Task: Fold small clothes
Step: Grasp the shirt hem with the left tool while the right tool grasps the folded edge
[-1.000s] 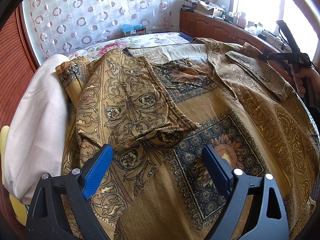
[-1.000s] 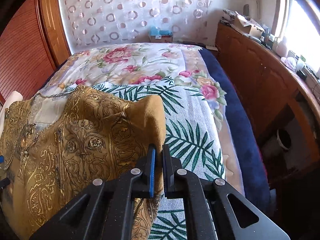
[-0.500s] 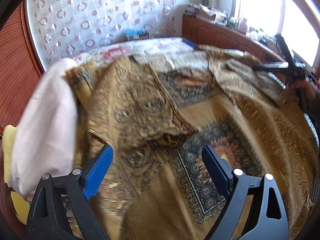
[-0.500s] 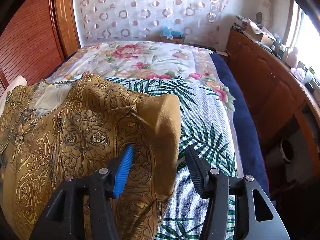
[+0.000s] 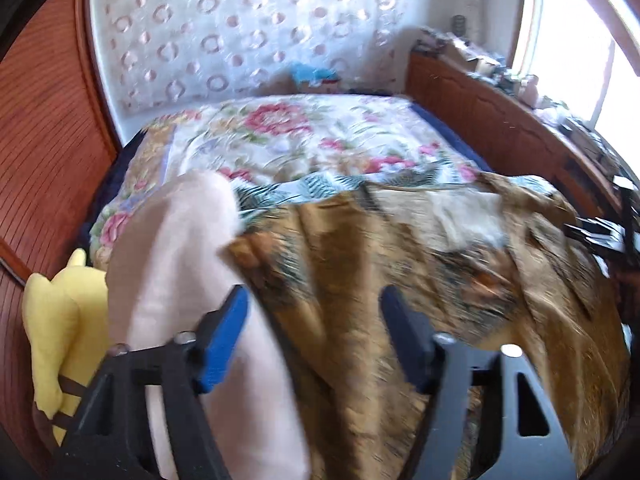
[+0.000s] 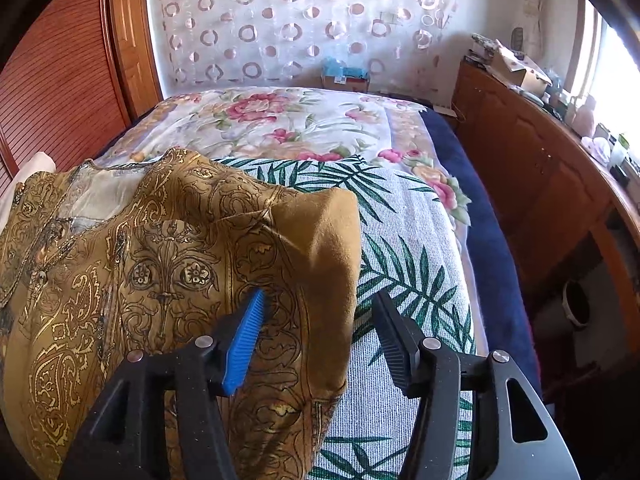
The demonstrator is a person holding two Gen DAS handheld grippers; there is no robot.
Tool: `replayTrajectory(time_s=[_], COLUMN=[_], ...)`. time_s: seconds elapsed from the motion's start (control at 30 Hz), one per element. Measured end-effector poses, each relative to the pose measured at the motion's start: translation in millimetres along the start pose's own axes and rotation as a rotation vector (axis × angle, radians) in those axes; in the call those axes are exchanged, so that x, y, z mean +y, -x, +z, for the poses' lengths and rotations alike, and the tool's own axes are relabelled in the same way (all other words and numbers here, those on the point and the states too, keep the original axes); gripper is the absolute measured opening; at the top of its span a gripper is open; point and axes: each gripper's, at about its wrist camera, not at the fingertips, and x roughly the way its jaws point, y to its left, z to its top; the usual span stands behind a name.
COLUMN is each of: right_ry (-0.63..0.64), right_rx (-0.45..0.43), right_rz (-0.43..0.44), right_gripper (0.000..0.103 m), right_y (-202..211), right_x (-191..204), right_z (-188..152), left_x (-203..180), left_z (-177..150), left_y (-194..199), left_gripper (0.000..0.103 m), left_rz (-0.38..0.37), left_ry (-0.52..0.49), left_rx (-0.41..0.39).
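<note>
A gold-brown patterned garment (image 5: 400,264) lies spread on the bed; it also shows in the right wrist view (image 6: 172,264), its folded sleeve edge lying loose on the palm-leaf towel (image 6: 416,264). My left gripper (image 5: 316,336) is open and empty above the garment's left side, beside a pale pink cloth (image 5: 180,272). My right gripper (image 6: 320,340) is open and empty, its jaws standing either side of the folded sleeve edge without gripping it. The left wrist view is blurred by motion.
A yellow cloth (image 5: 60,320) lies at the bed's left edge by the wooden wall panel (image 5: 44,152). The floral bedspread (image 6: 280,120) covers the far bed. A wooden cabinet (image 6: 540,184) with clutter runs along the right. The other gripper (image 5: 600,236) shows at right.
My right gripper opened and let go of the folded sleeve, which now lies on the bed. My left gripper, still open, swung left and forward toward the pink cloth.
</note>
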Motion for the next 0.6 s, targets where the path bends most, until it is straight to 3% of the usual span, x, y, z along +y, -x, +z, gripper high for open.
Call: replayTrajectory(time_s=[0.1, 0.4, 0.43, 0.47, 0.53, 0.6], right_ry=[0.001, 0.0, -0.001, -0.001, 0.0, 0.0], right_rx=[0.0, -0.001, -0.002, -0.002, -0.002, -0.002], right_rz=[0.0, -0.001, -0.001, -0.001, -0.001, -0.002], right_gripper=[0.058, 0.058, 0.058, 0.058, 0.058, 0.058], right_y=[0.0, -0.3, -0.4, -0.2, -0.1, -0.2], right_x=[-0.3, 0.5, 0.4, 0.4, 0.4, 0.4], right_z=[-0.1, -0.4, -0.5, -0.6, -0.7, -0.7], left_x=[9.8, 7.4, 8.1, 8.0, 8.0, 5.3], left_z=[6.2, 16.0, 17.6, 17.8, 19.1, 21.2], left_y=[-17.5, -31.7, -32.5, -32.6, -32.7, -26.9], left_gripper=[0.056, 0.055, 0.046, 0.027, 0.01, 0.005], left_rz=[0.001, -0.001, -0.002, 0.0, 0.002, 0.011], left_ry=[0.034, -0.001, -0.009, -0.015, -0.029, -0.065], left_rx=[0.032, 0.05, 0.048, 0.048, 0.051, 0.032])
